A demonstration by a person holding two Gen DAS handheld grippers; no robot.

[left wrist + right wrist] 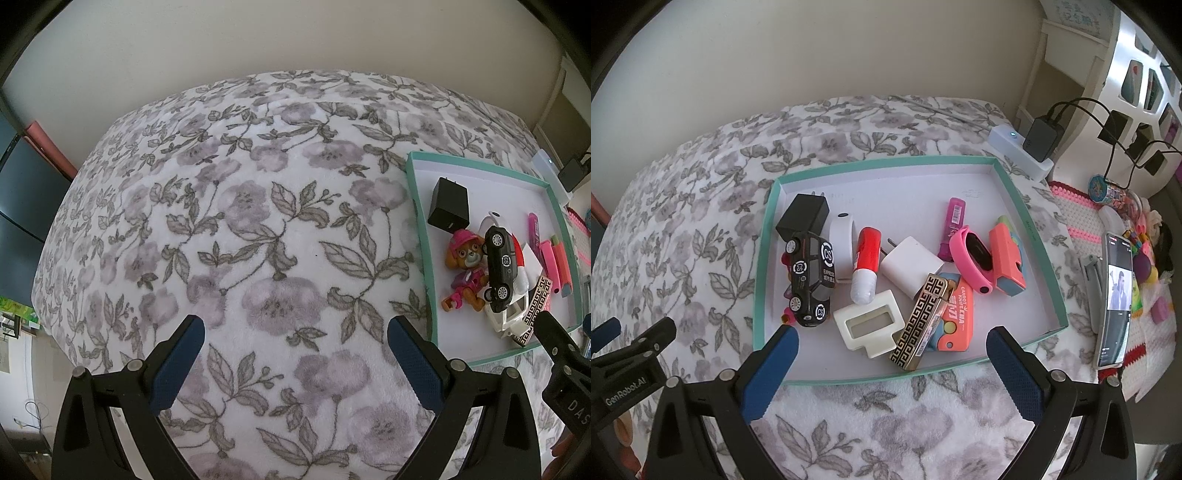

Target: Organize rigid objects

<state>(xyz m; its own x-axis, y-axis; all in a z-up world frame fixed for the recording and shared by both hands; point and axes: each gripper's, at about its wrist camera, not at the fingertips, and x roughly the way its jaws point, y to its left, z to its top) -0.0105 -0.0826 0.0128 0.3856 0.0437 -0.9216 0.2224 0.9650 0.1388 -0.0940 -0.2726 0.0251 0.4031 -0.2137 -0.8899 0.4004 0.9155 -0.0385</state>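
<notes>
While hovering with jaws spread and empty, left gripper (295, 345) is facing bare floral blanket (240, 206) | right gripper (892, 356) is gaping unladen at near rim of teal tray (1027, 218) | tray is holding black toy car (811, 280), black charger (807, 216), white charger (911, 271), pink band (971, 258), patterned harmonica (919, 321).

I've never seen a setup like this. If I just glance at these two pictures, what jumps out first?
Probably the shallow teal-edged box lying on the flowered blanket, heaped with small things: a black toy car at its left side, a pink wristband towards the right, and a gold-patterned case near the front. Next come the blue-padded tongs in the foreground, the left gripper open above bare blanket and the right gripper open before the box.
</notes>
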